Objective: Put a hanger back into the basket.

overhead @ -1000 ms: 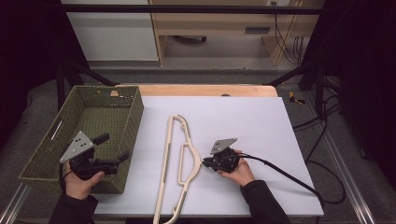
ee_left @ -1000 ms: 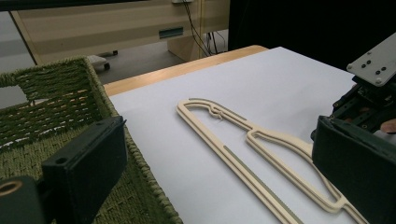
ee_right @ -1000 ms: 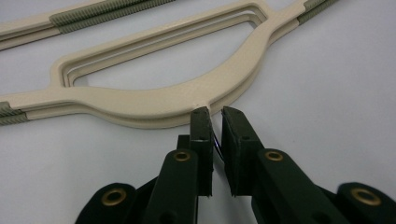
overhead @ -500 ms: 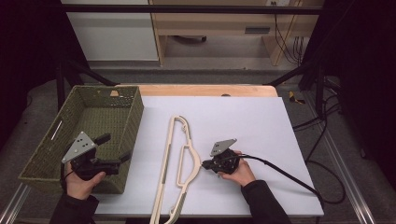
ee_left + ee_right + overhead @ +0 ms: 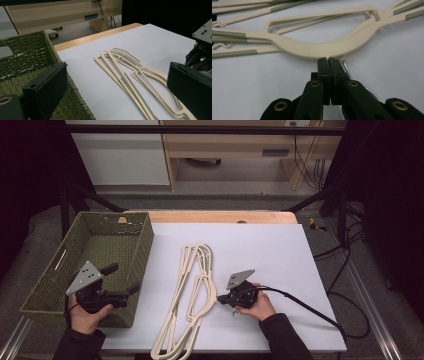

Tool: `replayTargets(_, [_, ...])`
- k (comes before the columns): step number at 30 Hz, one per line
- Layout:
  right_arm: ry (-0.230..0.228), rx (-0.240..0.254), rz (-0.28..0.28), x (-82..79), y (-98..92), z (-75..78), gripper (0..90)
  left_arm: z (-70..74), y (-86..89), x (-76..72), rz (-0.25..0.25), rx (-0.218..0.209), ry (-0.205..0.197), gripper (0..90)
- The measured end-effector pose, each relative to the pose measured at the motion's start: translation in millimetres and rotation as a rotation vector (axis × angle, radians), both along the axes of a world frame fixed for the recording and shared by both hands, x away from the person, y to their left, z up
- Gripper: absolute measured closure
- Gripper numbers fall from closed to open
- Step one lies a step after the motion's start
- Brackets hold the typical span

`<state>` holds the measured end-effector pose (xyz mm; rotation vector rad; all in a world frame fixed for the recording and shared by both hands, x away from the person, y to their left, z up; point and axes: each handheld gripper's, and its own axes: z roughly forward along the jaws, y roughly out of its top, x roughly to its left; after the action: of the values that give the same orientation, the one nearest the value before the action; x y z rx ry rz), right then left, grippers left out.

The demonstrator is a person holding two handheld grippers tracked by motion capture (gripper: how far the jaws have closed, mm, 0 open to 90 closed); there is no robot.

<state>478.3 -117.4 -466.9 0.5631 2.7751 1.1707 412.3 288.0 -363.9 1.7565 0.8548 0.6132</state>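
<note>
Several cream plastic hangers (image 5: 200, 285) lie stacked and slightly fanned along the middle of the white table top (image 5: 280, 255). My right gripper (image 5: 219, 300) lies low on the table to their right, jaws shut. In the right gripper view its tips (image 5: 328, 60) butt against the curved neck of the hangers (image 5: 332, 47). The metal hook (image 5: 347, 71) runs beside the right jaw, and I see nothing between the pads. My left gripper (image 5: 123, 277) is held open over the near right corner of the green woven basket (image 5: 50, 285), pointing toward the hangers (image 5: 130, 75).
The basket (image 5: 25, 50) stands at the table's left edge with nothing visible inside it. A black cable (image 5: 300, 300) trails right from the right gripper across the table. A wooden strip (image 5: 220, 216) borders the far edge, with furniture and loose cables on the floor behind.
The hangers have spread a little, their near ends swinging left. The right gripper's jaws have closed the last bit at the hangers' neck. Both hands kept their places.
</note>
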Motion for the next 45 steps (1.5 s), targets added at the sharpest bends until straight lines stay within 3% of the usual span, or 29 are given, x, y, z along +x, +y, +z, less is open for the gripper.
replayTargets(3, [0.018,-0.008,-0.014,-5.4,1.9,-3.9,89.0,0.0,-1.0,-0.3,-0.003,0.002,0.0,3.6])
replayTargets(7, [0.009,-0.001,-0.019,-11.3,2.8,-4.8,88.2,0.0,-2.1,-0.8,-0.005,0.004,0.0,3.6])
replayTargets(10, [0.013,0.013,-0.029,-13.5,4.4,-10.3,81.3,-0.3,-3.7,-1.4,-0.008,0.005,0.0,3.7])
replayTargets(16, [-0.015,0.009,-0.031,-15.7,2.6,-13.0,88.1,-0.4,-8.0,-2.4,-0.018,0.011,0.003,3.8])
replayTargets(23, [-0.044,0.018,-0.01,-17.3,-0.6,-2.7,89.2,0.8,-25.8,-7.9,-0.054,0.029,0.011,4.0])
replayTargets(27, [-0.036,0.025,-0.016,-18.9,-4.9,12.8,89.3,0.3,-53.6,-13.8,-0.097,0.067,0.03,4.4])
replayTargets(28, [-0.036,0.025,-0.016,-18.9,-4.9,12.8,89.3,0.3,-53.6,-13.8,-0.097,0.067,0.03,4.9])
replayTargets(34, [-0.033,0.017,-0.015,-18.9,-3.5,22.4,89.4,-12.8,-100.4,-15.2,-0.164,0.134,0.115,6.8])
replayTargets(35, [-0.033,0.018,-0.014,-19.3,-3.6,24.6,89.4,-20.4,-117.0,-13.7,-0.195,0.16,0.154,7.9])
replayTargets(36, [-0.033,0.018,-0.014,-19.3,-3.6,24.6,89.4,-20.4,-117.0,-13.7,-0.195,0.16,0.154,8.5])
replayTargets(37, [-0.036,0.009,-0.018,-19.8,-3.9,25.7,89.4,-24.8,-125.0,-12.6,-0.211,0.177,0.169,8.5])
replayTargets(38, [-0.034,0.011,-0.018,-20.5,-3.8,26.7,89.4,-34.5,-141.6,-10.0,-0.241,0.217,0.209,10.7])
replayTargets(42, [-0.04,-0.002,-0.012,-22.0,-2.0,29.1,89.4,-50.8,-167.0,-4.8,-0.282,0.284,0.26,13.8])
replayTargets(43, [-0.041,-0.008,-0.003,-23.3,-0.5,30.2,89.4,-62.3,-182.1,0.4,-0.298,0.322,0.3,17.3])
replayTargets(45, [-0.046,-0.015,0.009,-23.9,0.2,30.8,89.4,-67.7,-188.4,3.2,-0.305,0.344,0.321,21.6])
